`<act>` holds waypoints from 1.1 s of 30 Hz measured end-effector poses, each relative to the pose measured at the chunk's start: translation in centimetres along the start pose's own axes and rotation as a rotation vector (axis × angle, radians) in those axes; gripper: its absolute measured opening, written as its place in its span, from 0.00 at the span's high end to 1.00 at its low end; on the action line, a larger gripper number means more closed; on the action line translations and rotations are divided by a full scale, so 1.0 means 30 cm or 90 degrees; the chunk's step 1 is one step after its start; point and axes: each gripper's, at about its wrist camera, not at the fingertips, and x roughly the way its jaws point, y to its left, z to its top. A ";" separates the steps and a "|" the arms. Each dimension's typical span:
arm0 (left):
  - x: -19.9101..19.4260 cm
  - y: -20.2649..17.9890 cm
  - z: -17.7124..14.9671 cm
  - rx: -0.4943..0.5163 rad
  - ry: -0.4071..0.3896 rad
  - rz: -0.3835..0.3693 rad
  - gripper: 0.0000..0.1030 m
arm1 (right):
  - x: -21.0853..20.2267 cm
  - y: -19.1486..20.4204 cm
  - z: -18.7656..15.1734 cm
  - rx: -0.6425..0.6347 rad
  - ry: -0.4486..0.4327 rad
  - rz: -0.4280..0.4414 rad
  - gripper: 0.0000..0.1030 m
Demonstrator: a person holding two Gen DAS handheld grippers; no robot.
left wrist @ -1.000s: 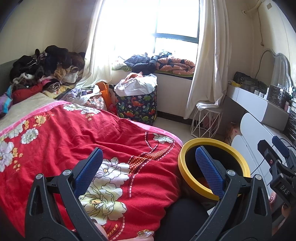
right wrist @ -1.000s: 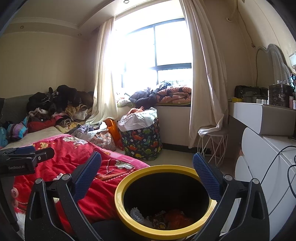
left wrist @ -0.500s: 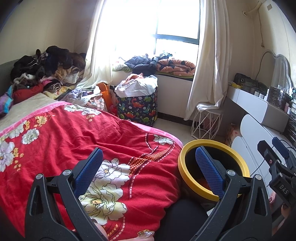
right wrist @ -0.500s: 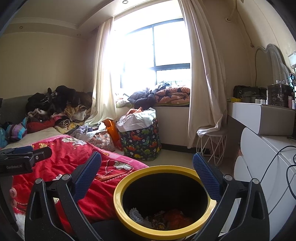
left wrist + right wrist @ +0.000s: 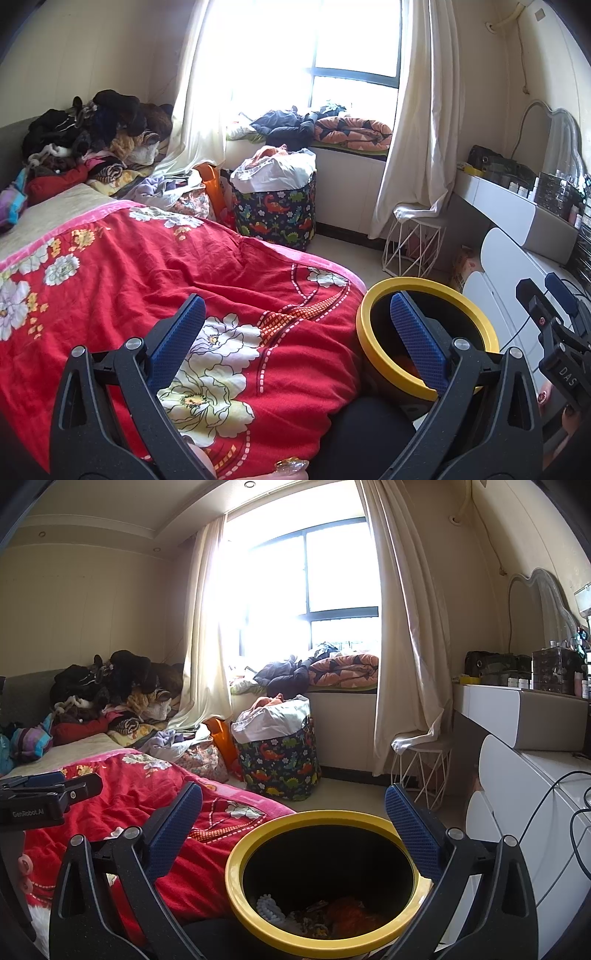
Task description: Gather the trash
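Trash bin point(image 5: 258, 917) unmoved, grippers unchanged.

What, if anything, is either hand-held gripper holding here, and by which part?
Nothing. The left hand-held gripper and right hand-held gripper are both open and empty, the right above the yellow-rimmed bin.

- Left gripper point(image 5: 297, 316): black frame, silver screws, blue textured pads point(image 5: 416, 339).
- Right gripper point(image 5: 294, 807): identical black frame, blue pads point(image 5: 176, 828); body marked "DAS".
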 end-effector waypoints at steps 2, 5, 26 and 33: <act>0.000 0.001 0.000 0.001 0.000 0.000 0.11 | 0.000 -0.001 0.001 0.000 -0.001 -0.001 0.06; -0.001 0.000 0.000 0.002 0.001 -0.001 0.11 | 0.001 -0.002 0.000 0.000 0.000 -0.001 0.06; 0.012 0.117 0.001 -0.074 0.046 0.046 0.11 | 0.046 0.001 0.043 0.016 0.025 0.035 0.06; -0.109 0.568 -0.032 -0.202 0.042 0.275 0.11 | 0.272 0.425 0.100 -0.029 0.166 0.323 0.06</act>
